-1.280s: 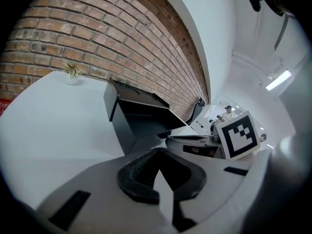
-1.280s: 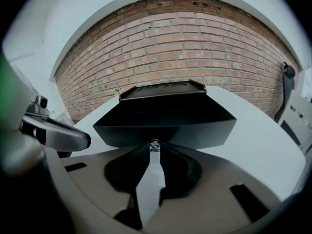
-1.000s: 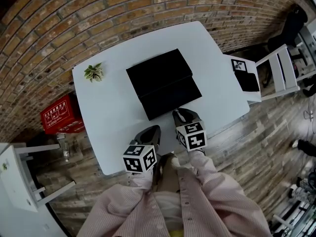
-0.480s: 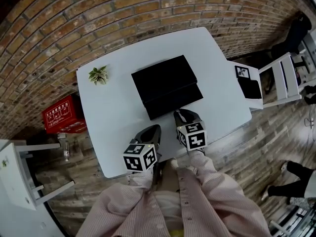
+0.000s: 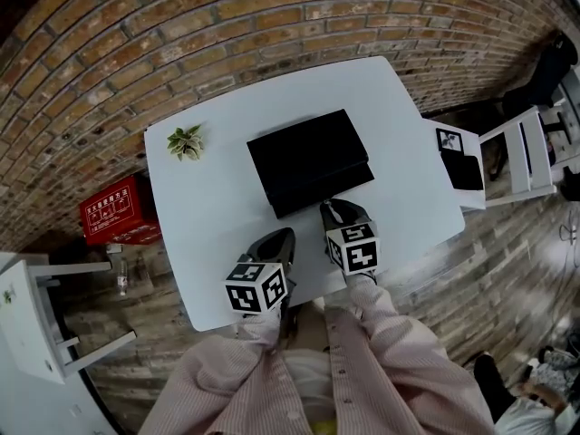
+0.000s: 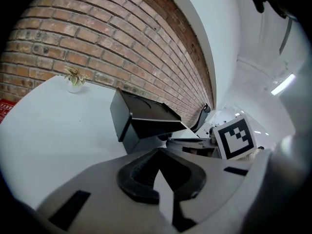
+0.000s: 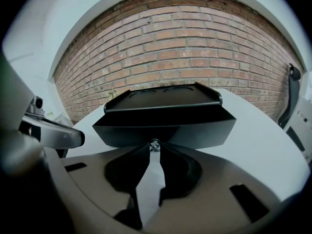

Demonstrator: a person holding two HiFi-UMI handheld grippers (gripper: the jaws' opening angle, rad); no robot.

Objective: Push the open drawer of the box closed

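Observation:
A black box [image 5: 306,149] lies on the white table [image 5: 204,220], its drawer [image 5: 324,188] standing out a little toward me. My right gripper [image 5: 329,208] is at the drawer front. In the right gripper view its jaws close on the small shiny knob [image 7: 155,144] in the middle of the drawer front [image 7: 195,130]; the tips [image 7: 155,148] meet there. My left gripper [image 5: 284,236] hovers over the table to the left of the drawer, apart from the box [image 6: 139,118]. Its jaws [image 6: 158,152] are shut with nothing between them.
A small potted plant [image 5: 185,140] stands at the table's far left corner. A red crate [image 5: 118,211] sits on the floor to the left. At the right are a white chair [image 5: 526,148] and a low stand [image 5: 458,166] holding a dark object. Behind runs a brick wall.
The drawer has slid further into the box, so less of it sticks out. My right gripper has stayed on its front. The left gripper has barely moved.

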